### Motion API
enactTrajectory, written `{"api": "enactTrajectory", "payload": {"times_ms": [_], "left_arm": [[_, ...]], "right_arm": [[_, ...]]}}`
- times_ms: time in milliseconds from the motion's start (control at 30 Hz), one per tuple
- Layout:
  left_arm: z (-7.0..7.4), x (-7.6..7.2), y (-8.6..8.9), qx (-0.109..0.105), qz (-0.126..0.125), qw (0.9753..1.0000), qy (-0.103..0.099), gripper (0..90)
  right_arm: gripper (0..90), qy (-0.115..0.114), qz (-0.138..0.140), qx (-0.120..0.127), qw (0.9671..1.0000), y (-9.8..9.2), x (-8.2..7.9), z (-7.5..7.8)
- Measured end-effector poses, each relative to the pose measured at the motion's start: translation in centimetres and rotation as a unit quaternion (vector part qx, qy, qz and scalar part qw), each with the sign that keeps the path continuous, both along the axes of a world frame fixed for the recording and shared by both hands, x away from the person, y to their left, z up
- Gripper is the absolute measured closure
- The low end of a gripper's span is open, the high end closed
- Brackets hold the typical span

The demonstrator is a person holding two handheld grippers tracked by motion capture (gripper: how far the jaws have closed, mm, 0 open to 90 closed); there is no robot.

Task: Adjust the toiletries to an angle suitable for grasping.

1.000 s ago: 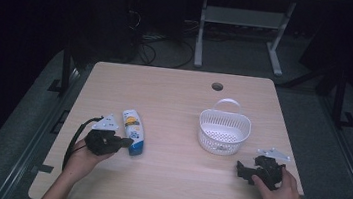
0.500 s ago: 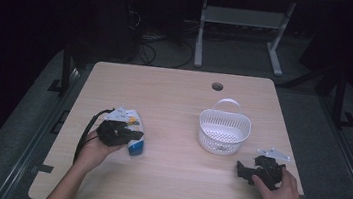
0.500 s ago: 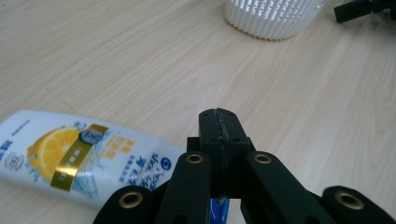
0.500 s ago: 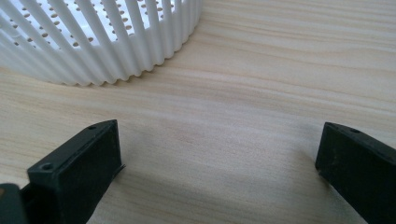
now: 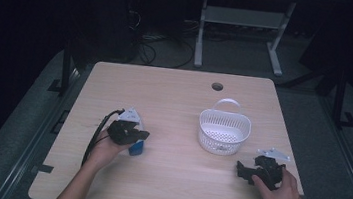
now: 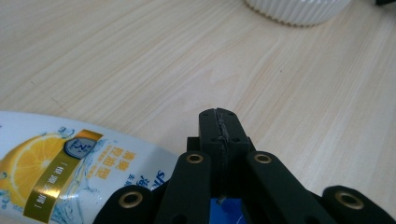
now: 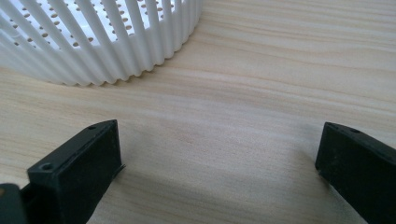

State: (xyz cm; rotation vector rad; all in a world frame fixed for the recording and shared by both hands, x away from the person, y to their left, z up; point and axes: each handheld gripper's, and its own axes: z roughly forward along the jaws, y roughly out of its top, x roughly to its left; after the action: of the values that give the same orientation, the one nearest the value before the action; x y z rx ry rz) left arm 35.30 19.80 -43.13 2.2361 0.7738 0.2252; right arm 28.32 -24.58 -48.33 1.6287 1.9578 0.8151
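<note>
lying lower left of the high view, tube (image 6: pixel 70 163) looks light, squishy and slick, best pinched mid-body; left gripper (image 6: pixel 219 126) pressed together over its blue cap (image 5: pixel 136 148), right gripper (image 7: pixel 219 172) spread wide near basket (image 5: pixel 224 131).

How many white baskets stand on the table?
1. The white basket stands right of the table's middle, empty as far as can be seen, between the left gripper and the right gripper.
</note>
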Motion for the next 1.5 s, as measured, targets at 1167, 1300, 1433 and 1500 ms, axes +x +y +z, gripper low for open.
{"api": "enactTrajectory", "payload": {"times_ms": [1167,1300,1433,1500], "left_arm": [[-1.3,-0.4,1.7,0.042,0.01,0.9987,0.029,90.0],[-1.2,-0.5,2.3,0.039,0.019,0.9986,0.031,90.0],[-1.1,-0.5,3.2,0.041,0.026,0.9983,0.033,90.0],[-1.1,-0.5,3.4,0.04,0.028,0.9982,0.033,90.0]], "right_arm": [[0.0,0.0,0.0,0.0,1.0,0.0,0.0,0.0],[0.0,0.0,0.0,0.0,1.0,0.0,0.0,0.0],[0.0,0.0,0.0,0.0,1.0,0.0,0.0,0.0],[0.0,0.0,0.0,0.0,1.0,0.0,0.0,0.0]]}}
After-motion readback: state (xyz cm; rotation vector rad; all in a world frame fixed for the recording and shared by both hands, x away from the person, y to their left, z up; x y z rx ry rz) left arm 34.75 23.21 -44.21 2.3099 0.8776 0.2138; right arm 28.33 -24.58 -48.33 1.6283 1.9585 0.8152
